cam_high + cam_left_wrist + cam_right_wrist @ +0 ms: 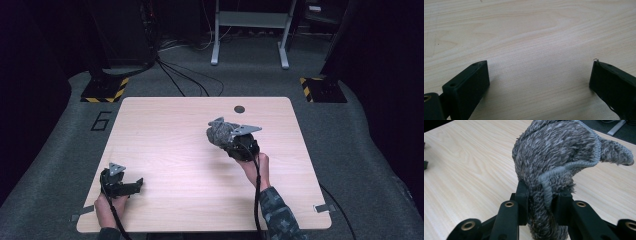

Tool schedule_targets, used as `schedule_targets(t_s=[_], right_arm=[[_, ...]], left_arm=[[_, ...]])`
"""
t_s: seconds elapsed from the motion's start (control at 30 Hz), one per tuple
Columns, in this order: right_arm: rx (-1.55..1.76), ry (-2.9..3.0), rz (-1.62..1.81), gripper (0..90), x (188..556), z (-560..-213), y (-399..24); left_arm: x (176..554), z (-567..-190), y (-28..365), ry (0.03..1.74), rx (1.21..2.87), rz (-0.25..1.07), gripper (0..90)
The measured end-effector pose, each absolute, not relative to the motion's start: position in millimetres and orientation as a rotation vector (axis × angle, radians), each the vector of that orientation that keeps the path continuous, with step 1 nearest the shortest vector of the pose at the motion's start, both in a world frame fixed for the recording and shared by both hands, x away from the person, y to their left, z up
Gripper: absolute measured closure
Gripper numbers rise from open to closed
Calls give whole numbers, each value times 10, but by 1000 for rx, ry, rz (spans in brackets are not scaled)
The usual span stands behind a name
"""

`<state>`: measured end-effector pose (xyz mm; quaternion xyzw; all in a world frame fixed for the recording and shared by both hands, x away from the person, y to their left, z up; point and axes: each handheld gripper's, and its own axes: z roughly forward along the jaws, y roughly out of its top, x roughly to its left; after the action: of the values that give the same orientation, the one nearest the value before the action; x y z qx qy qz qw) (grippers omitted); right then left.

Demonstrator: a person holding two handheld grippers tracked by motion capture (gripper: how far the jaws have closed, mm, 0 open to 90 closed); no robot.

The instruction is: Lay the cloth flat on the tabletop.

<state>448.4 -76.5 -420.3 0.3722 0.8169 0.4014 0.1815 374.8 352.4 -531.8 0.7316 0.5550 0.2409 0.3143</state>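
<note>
Your right claw [539, 202] is clamped on a bunched grey fuzzy cloth [559, 155], the jaws pinching a narrow waist of it while the bulk balloons out beyond the tips and one corner flops off to the side, all of it lifted clear of the table [165, 145]. I judge that the bite is thin: you grip a gathered fold rather than the whole bundle, so a quick swing could let the plush pile slide out from between the pads and drop. The loose corner could also drag on the table below the claw and tug the cloth free. Your left claw [539, 82] rests wide and empty well off to the side, low over bare wood, too far away to catch anything.
</note>
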Motion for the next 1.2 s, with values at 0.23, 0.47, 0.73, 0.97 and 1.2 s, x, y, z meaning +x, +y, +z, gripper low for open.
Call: schedule_targets(t_s=[0.23,0.47,0.73,0.97,1.2], right_arm=[[1039,2316,1171,702,4317,-4203,-769],[1030,2337,1187,702,4111,-4271,-732],[1039,2376,1199,702,3859,-4436,-669],[1036,2427,1176,697,3685,-4619,-568],[1037,2468,1097,646,3619,-4820,-477]], left_arm=[[3748,-5318,3524,1462,1929,635,26],[3749,-5318,3524,1461,1928,635,25],[3749,-5318,3524,1461,1929,634,25],[3746,-5312,3526,1463,1936,628,26],[3746,-5312,3526,1463,1936,629,26]])
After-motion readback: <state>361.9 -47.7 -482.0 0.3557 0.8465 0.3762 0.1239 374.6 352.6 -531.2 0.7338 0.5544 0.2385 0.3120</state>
